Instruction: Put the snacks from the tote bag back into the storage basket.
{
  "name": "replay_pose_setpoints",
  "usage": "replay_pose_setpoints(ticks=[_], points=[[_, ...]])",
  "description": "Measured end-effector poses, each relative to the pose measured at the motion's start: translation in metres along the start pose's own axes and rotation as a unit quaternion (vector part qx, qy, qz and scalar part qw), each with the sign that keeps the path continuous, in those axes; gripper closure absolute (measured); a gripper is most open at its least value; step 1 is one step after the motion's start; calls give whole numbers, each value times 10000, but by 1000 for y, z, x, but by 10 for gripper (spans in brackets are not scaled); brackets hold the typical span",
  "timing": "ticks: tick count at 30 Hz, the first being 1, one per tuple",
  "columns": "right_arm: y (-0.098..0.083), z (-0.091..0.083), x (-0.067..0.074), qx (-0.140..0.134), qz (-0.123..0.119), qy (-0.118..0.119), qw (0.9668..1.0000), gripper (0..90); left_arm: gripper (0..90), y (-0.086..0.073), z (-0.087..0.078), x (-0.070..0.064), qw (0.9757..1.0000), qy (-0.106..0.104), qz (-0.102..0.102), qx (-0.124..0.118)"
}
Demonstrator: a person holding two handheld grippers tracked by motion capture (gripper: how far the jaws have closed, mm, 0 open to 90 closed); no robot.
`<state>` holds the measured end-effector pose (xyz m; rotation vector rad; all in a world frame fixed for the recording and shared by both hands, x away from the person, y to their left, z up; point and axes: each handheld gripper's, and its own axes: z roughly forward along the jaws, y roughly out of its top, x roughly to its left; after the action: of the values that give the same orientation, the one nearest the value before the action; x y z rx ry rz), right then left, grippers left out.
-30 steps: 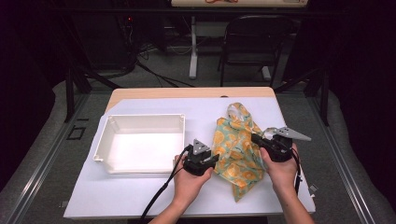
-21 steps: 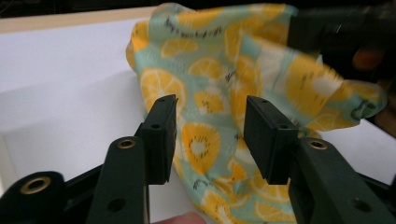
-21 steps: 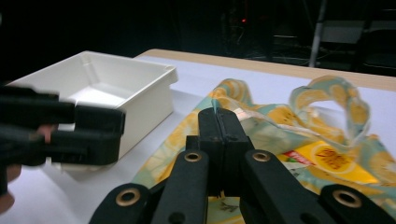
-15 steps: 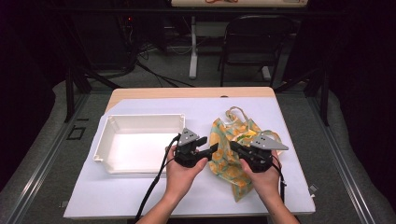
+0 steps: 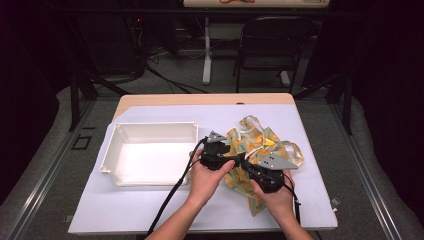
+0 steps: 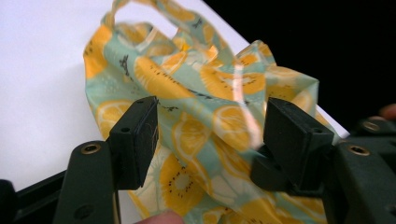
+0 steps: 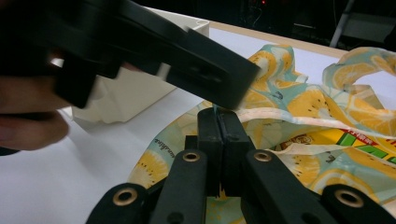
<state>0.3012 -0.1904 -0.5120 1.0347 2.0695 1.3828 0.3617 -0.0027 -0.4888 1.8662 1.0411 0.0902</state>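
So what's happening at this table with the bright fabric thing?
A person at a white table is handling a lemon-print cloth bag with two hand-held grippers. The right gripper is clamped shut on a fold of the bag. The left gripper has just been opening; its jaws stand apart with the cloth between them, not pressing it. An empty white tray sits to the left of the bag.

In the right gripper view, the left gripper (image 7: 140, 51) crosses the top as a dark blur, hiding much of the white tray (image 7: 126, 93) behind it. In the high view, both hands cover part of the lemon-print bag (image 5: 250, 145), and its printed wording is too small to read.
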Motion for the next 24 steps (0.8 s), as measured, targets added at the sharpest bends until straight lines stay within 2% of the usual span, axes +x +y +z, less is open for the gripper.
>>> replay_pose_setpoints(ticks=[2,3,6,7,9,12,14,16,18,20,21,22,23,24], points=[[-1,-1,1,-14,-77,3,10000,891,385,1,6,2,9998,-65,-177,102],[-1,-1,1,-4,-80,8,10000,890,426,1,9,3,9994,-57,-269,195],[-2,-1,1,22,-162,27,9999,882,631,2,14,5,9985,-122,-375,372],[-3,-2,0,35,-151,43,9999,876,742,2,15,5,9984,-124,-384,391],[-4,-2,-1,55,-170,65,9998,852,876,2,15,8,9982,-212,-391,405],[-5,-7,-4,37,-161,186,9997,778,900,2,13,9,9987,-101,-283,408],[-5,-14,-8,-61,-188,304,9993,714,900,1,11,9,9992,-1,-228,342],[-4,-25,-16,-227,-133,294,9992,688,900,-1,7,10,9995,111,-203,222],[-2,-35,-26,-397,54,115,9991,651,900,-4,4,10,9994,227,-215,117],[0,-43,-40,-553,403,-348,9971,569,900,-9,2,10,9991,363,-212,30],[0,-45,-50,-624,665,-652,9937,520,900,-11,2,11,9990,405,-192,38],[-1,-45,-55,-581,778,-827,9918,483,900,-14,2,11,9988,459,-159,59],[-2,-44,-63,-492,940,-993,9894,440,900,-18,4,10,9985,512,-153,69],[-5,-40,-70,-375,1165,-1036,9871,397,900,-22,6,9,9982,579,-148,93]])
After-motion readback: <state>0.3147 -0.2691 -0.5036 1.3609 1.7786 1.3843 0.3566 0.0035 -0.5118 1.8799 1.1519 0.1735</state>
